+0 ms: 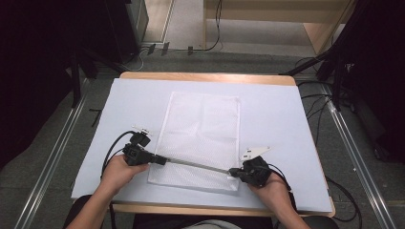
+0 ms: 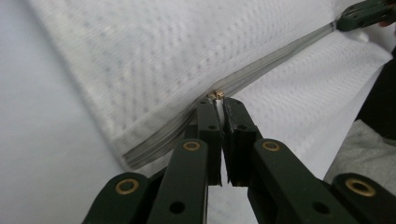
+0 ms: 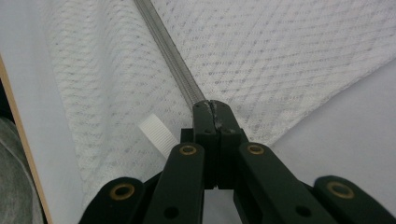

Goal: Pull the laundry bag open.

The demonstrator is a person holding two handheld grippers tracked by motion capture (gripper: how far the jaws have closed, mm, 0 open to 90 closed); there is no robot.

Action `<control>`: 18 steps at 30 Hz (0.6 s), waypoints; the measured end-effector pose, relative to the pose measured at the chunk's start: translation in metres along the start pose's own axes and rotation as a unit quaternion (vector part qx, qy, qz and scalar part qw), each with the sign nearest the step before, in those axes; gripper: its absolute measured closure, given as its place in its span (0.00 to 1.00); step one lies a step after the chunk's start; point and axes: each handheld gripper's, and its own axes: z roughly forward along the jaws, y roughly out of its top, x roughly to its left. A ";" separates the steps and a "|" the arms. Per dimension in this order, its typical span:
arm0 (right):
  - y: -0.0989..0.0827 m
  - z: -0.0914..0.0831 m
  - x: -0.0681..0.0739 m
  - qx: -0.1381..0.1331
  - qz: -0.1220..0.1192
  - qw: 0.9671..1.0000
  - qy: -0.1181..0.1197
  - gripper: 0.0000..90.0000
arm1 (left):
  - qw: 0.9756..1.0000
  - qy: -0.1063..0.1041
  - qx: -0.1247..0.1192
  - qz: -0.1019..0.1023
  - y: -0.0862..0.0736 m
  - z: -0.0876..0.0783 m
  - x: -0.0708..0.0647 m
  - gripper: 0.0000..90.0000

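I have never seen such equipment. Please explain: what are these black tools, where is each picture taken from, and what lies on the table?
A person sits at a table covered with a pale sheet, holding a hand-operated gripper in each hand. One picture looks down from above; the others come from small cameras riding on each gripper, looking along its black fingers. A white mesh bag with a grey zipper lies flat there. The left gripper is shut on the small zipper pull; the right gripper is shut on the zipper's other end, beside a white ribbed tab.

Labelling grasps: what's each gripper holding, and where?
Left gripper pinches the zipper pull of the mesh bag; right gripper clamps the zipper's end.
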 end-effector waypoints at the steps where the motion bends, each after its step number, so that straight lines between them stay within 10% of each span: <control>1: 0.000 0.000 -0.001 0.001 -0.001 1.000 0.000 1.00 | 1.000 0.006 -0.002 -0.004 -0.001 -0.002 0.002 0.98; 5: 0.001 0.000 -0.002 0.001 -0.005 1.000 0.006 1.00 | 0.999 0.031 0.010 -0.006 -0.008 -0.011 0.013 0.98; 8: 0.002 0.000 -0.002 0.005 -0.002 1.000 0.006 1.00 | 0.999 0.009 -0.005 -0.036 -0.016 -0.024 0.029 0.98; 11: 0.003 0.001 -0.004 0.007 -0.007 1.000 0.010 1.00 | 0.998 0.043 -0.022 -0.035 -0.019 -0.030 0.029 0.98; 18: 0.004 0.000 -0.006 0.008 -0.002 1.000 0.012 1.00 | 0.999 0.034 -0.015 -0.036 -0.019 -0.029 0.030 0.98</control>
